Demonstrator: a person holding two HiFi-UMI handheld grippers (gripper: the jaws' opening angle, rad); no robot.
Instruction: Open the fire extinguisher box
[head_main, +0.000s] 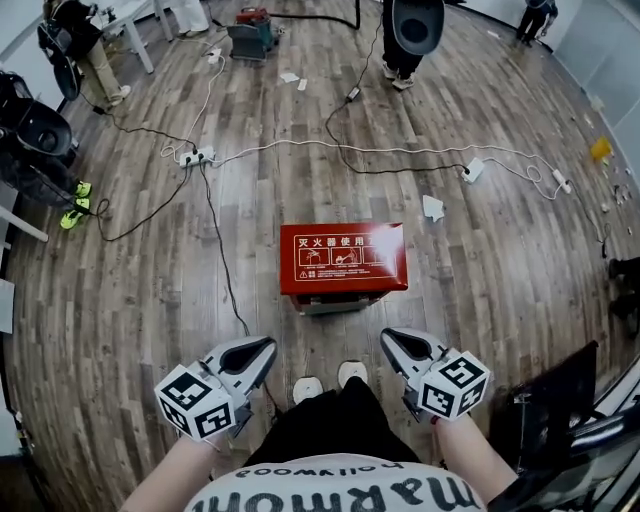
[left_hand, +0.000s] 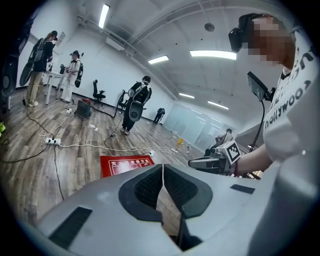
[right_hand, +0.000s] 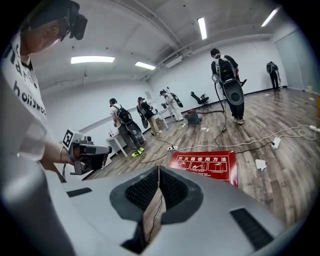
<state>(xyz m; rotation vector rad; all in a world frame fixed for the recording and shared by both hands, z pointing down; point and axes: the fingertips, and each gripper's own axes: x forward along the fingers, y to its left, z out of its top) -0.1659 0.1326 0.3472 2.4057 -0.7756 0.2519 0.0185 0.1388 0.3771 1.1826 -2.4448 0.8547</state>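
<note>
A red fire extinguisher box (head_main: 343, 260) with white print on its lid stands on the wooden floor, lid closed. It also shows ahead of the jaws as the red box (left_hand: 126, 165) in the left gripper view and the red box (right_hand: 205, 165) in the right gripper view. My left gripper (head_main: 268, 348) is shut and empty, held near and to the left of the box. My right gripper (head_main: 387, 340) is shut and empty too, near and right of the box. Neither touches the box. In the left gripper view the right gripper (left_hand: 192, 162) shows; in the right gripper view the left gripper (right_hand: 106, 149) shows.
White and black cables (head_main: 330, 150) and a power strip (head_main: 195, 156) lie on the floor beyond the box, with paper scraps (head_main: 432, 208). Several people stand farther back in the room. My shoes (head_main: 327, 381) are just short of the box. A dark stand (head_main: 545, 400) is at the right.
</note>
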